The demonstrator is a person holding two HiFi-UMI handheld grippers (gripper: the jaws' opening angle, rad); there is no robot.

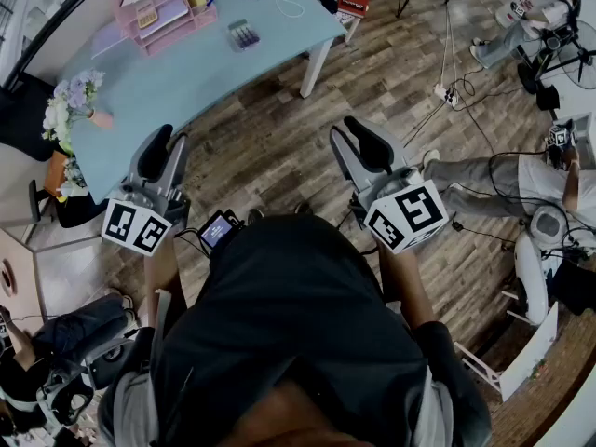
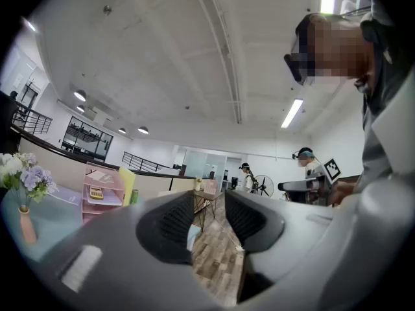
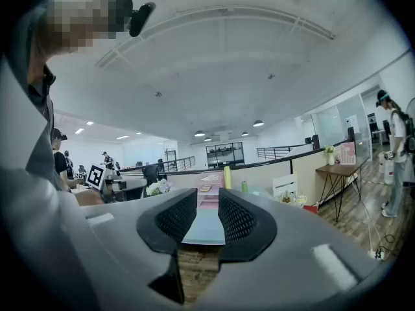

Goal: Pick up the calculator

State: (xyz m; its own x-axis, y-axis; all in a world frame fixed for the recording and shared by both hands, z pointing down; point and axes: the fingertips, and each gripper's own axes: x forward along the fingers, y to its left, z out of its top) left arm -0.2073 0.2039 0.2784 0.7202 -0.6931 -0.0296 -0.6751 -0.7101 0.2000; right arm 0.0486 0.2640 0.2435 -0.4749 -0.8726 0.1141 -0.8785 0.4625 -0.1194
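Calculator (image 1: 146, 15) lies in pink rack (image 1: 186, 22), frame upper left. Left gripper (image 1: 167, 147) and right gripper (image 1: 345, 130) gape empty; a careless reach could topple the rack.

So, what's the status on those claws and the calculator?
Left claw open, empty. Right claw open, empty. Calculator untouched in pink organizer on blue table, well ahead. Only bare floor between.

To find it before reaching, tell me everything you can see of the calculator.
The calculator is small, flat and yellowish, with a grid of keys, and looks like plastic. It lies face up on an upper tier of the pink organizer, which stands on the far part of the blue table. Finer detail is too small to tell.
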